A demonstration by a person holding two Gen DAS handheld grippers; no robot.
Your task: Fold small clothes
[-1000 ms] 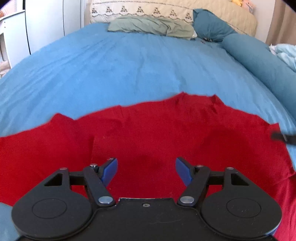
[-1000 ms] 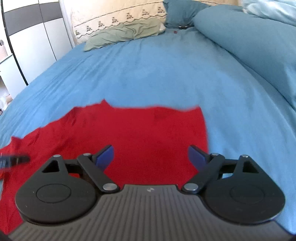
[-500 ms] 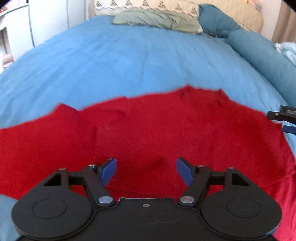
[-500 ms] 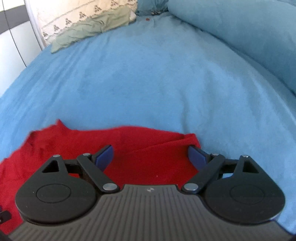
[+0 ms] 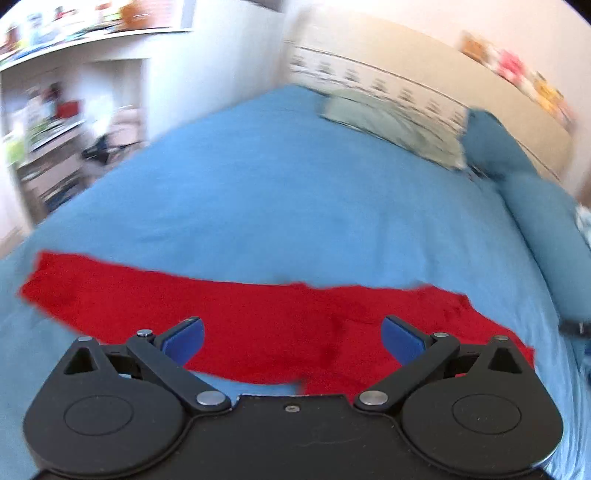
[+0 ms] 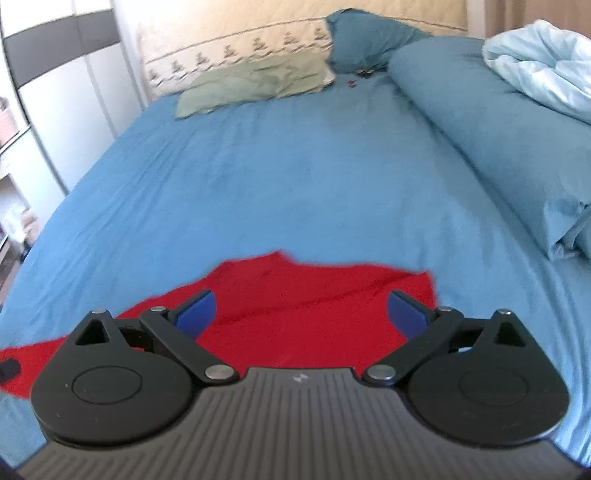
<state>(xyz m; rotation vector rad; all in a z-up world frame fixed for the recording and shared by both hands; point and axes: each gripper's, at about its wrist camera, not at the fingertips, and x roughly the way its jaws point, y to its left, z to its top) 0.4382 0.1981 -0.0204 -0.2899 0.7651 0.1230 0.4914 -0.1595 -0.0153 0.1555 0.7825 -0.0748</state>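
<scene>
A red garment [image 5: 258, 317] lies flat on the blue bed sheet [image 5: 295, 192]. In the left wrist view it stretches as a wide band from far left to right, just ahead of my left gripper [image 5: 291, 338], which is open and empty above it. In the right wrist view the garment [image 6: 314, 302] shows its right end, with a crease across it. My right gripper [image 6: 301, 310] is open and empty above that end. The left wrist view is blurred by motion.
A green pillow [image 6: 255, 83] and a dark blue pillow [image 6: 365, 33] lie at the headboard. A rolled blue duvet [image 6: 491, 122] runs along the right side, with a pale quilt [image 6: 543, 62] behind it. White shelves [image 5: 55, 122] stand left of the bed.
Both grippers have pulled back and lifted; less of the garment shows in each view. The left view has swung left, bringing the shelves into sight. Both grippers stay open.
</scene>
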